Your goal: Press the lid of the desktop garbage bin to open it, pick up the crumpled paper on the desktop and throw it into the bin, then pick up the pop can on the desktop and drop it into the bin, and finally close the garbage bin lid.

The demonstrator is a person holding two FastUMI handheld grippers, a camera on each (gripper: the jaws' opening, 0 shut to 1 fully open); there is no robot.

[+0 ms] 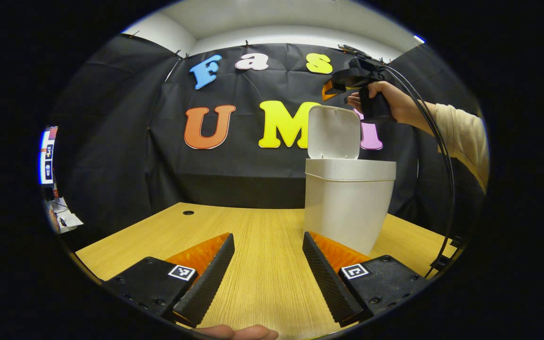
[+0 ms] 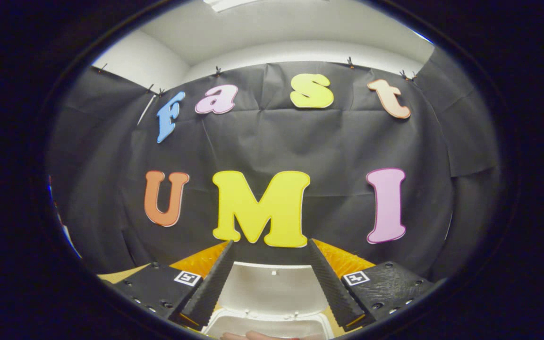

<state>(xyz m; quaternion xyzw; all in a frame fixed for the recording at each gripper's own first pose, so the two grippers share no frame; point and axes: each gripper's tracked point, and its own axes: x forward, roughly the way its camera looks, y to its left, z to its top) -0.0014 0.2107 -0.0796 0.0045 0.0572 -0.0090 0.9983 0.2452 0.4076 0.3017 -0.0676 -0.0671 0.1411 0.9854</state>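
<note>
The white desktop bin (image 1: pixel 347 208) stands on the wooden table (image 1: pixel 253 231), just right of centre in the left gripper view. Its lid (image 1: pixel 333 132) is flipped up and stands upright at the back. My left gripper (image 1: pixel 268 236) hovers low over the table in front of the bin, open, with nothing between its fingers. A hand holds my right gripper (image 1: pixel 329 90) high above the raised lid. In the right gripper view, my right gripper (image 2: pixel 270 243) is open and holds nothing, with the lid's inner face (image 2: pixel 272 288) and the bin's mouth (image 2: pixel 267 327) directly below it.
A round cable hole (image 1: pixel 188 212) sits at the table's far left. A screen (image 1: pixel 47 156) and some papers (image 1: pixel 66 217) lie beyond the left edge. A black cable (image 1: pixel 444 160) hangs from the right gripper past the sleeve (image 1: pixel 463 137).
</note>
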